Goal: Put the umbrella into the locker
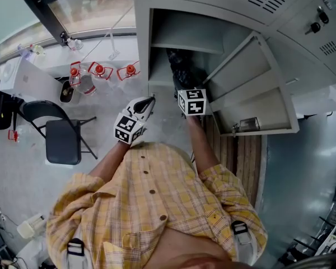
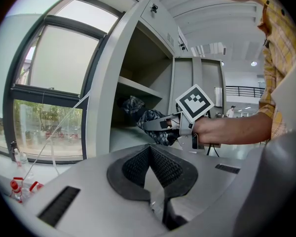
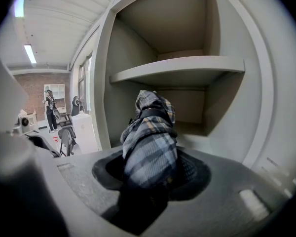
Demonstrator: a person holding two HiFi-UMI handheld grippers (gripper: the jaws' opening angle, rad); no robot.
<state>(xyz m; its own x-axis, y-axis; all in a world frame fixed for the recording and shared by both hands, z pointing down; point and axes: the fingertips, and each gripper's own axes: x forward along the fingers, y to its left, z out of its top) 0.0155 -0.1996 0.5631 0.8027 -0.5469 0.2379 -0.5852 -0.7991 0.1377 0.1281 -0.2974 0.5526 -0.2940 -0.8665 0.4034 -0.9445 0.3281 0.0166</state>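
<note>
A folded plaid umbrella (image 1: 182, 69) is clamped in my right gripper (image 1: 186, 87), and its far end reaches into the open grey locker (image 1: 157, 55), below the inner shelf (image 1: 185, 43). In the right gripper view the umbrella (image 3: 150, 137) fills the gap between the pads, pointing into the compartment under the shelf (image 3: 177, 68). My left gripper (image 1: 148, 102) hangs just left of the locker opening, shut with nothing in it. In the left gripper view its pads (image 2: 133, 167) meet at the tip, and the right gripper (image 2: 160, 124) shows with the umbrella (image 2: 138, 110) at the locker mouth.
The locker door (image 1: 252, 88) stands open to the right. A black folding chair (image 1: 61, 136) is at the left, and red-capped bottles (image 1: 101, 70) sit on the window sill. More locker doors (image 1: 319, 32) run to the right.
</note>
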